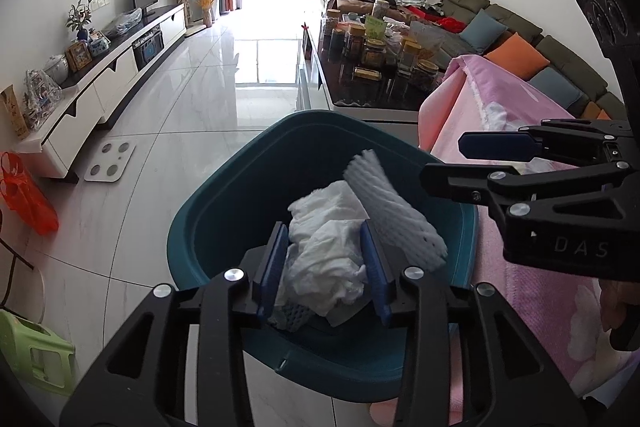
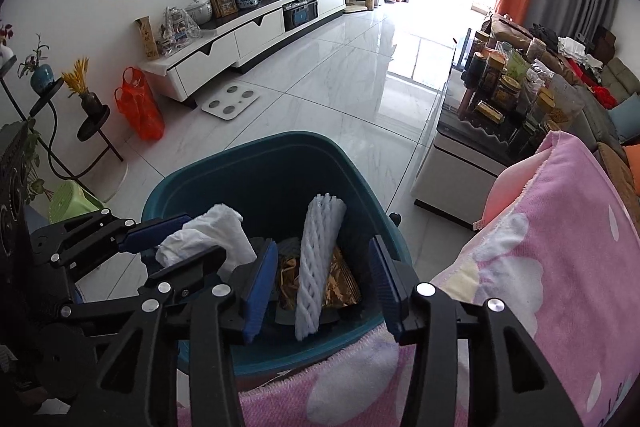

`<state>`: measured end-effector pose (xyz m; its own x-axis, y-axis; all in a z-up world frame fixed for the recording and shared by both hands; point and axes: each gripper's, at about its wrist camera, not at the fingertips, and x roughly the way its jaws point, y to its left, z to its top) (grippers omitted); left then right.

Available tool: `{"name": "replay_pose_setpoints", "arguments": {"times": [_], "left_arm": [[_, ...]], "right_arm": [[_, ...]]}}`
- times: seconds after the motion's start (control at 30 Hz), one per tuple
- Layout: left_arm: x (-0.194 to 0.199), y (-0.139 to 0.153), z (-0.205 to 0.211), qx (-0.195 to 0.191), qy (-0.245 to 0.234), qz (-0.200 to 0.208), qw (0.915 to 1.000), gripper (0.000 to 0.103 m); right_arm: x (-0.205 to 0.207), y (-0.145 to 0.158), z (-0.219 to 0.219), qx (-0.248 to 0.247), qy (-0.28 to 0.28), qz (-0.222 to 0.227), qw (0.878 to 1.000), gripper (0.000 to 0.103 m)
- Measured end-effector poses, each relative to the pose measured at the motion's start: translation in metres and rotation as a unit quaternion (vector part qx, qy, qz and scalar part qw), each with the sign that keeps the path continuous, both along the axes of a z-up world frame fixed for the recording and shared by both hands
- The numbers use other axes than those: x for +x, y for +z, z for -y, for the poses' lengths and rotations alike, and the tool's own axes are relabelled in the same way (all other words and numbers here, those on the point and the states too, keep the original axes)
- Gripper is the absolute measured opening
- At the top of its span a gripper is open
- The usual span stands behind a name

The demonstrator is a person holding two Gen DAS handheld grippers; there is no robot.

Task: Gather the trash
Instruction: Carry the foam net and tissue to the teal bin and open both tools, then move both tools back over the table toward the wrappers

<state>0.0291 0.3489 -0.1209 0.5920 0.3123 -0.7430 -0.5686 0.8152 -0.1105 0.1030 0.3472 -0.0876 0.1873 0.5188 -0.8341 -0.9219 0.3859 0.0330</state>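
White crumpled tissue (image 1: 324,259) between left gripper (image 1: 326,273) fingers (image 1: 274,267), over teal bin (image 1: 224,195); pads part-open beside tissue, whether they press it I cannot tell; white foam net sleeve (image 2: 318,267) upright in gap of right gripper (image 2: 322,279), its fingers (image 2: 260,281) spread wide, clear of sleeve; sleeve's lower end inside bin above gold wrapper (image 2: 340,287); pink blanket (image 2: 560,267) at 3 o'clock of bin; cluttered table (image 1: 372,99) at 1 o'clock; orange bag (image 2: 140,107) on floor at 10 o'clock.
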Motion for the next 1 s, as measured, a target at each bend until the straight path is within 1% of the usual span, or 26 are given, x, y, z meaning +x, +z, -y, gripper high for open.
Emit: {"name": "replay_pose_setpoints", "arguments": {"times": [0.1, 0.17, 0.2, 0.23, 0.27, 0.3, 0.37, 0.4, 0.43, 0.47, 0.57, 0.63, 0.77, 0.83, 1.0], "left_arm": [[0.001, 0.0, 0.001, 0.004, 0.003, 0.001, 1.0, 0.048], [-0.001, 0.002, 0.001, 0.01, 0.005, 0.005, 0.9999, 0.058], [0.0, 0.003, 0.002, 0.014, 0.005, 0.007, 0.9999, 0.059], [0.002, 0.005, 0.003, 0.022, 0.005, 0.003, 0.9997, 0.065], [0.003, 0.006, 0.005, 0.03, 0.008, -0.001, 0.9995, 0.07], [0.003, 0.008, 0.006, 0.036, 0.01, -0.003, 0.9993, 0.077], [0.004, 0.013, 0.007, 0.042, 0.014, -0.002, 0.999, 0.085], [0.005, 0.017, 0.008, 0.047, 0.017, -0.001, 0.9987, 0.087], [0.007, 0.02, 0.009, 0.055, 0.02, -0.003, 0.9983, 0.092], [0.008, 0.024, 0.01, 0.06, 0.022, -0.006, 0.9979, 0.095], [0.013, 0.035, 0.015, 0.074, 0.023, -0.007, 0.997, 0.097], [0.016, 0.041, 0.018, 0.079, 0.023, -0.008, 0.9966, 0.097], [0.022, 0.053, 0.027, 0.093, 0.021, -0.01, 0.9954, 0.097], [0.027, 0.058, 0.035, 0.102, 0.016, -0.016, 0.9946, 0.097], [0.041, 0.075, 0.067, 0.124, -0.011, -0.01, 0.9921, 0.097]], "right_arm": [[0.006, 0.007, 0.008, 0.026, -0.013, -0.018, 0.999, 0.051], [0.011, 0.013, 0.015, 0.043, -0.023, -0.027, 0.998, 0.052], [0.013, 0.016, 0.019, 0.052, -0.027, -0.031, 0.998, 0.052], [0.015, 0.019, 0.024, 0.062, -0.032, -0.038, 0.997, 0.054], [0.017, 0.022, 0.029, 0.071, -0.038, -0.044, 0.996, 0.06], [0.02, 0.025, 0.034, 0.08, -0.045, -0.047, 0.995, 0.063], [0.023, 0.03, 0.045, 0.096, -0.056, -0.051, 0.992, 0.064], [0.026, 0.033, 0.051, 0.105, -0.062, -0.055, 0.991, 0.064], [0.027, 0.036, 0.059, 0.115, -0.068, -0.057, 0.989, 0.066], [0.028, 0.038, 0.065, 0.122, -0.074, -0.057, 0.988, 0.067], [0.031, 0.044, 0.087, 0.141, -0.091, -0.056, 0.984, 0.073], [0.033, 0.047, 0.102, 0.154, -0.104, -0.054, 0.981, 0.075], [0.039, 0.049, 0.137, 0.173, -0.137, -0.049, 0.974, 0.083], [0.04, 0.049, 0.155, 0.18, -0.155, -0.042, 0.971, 0.088], [0.039, 0.048, 0.204, 0.195, -0.199, -0.033, 0.96, 0.092]]}}
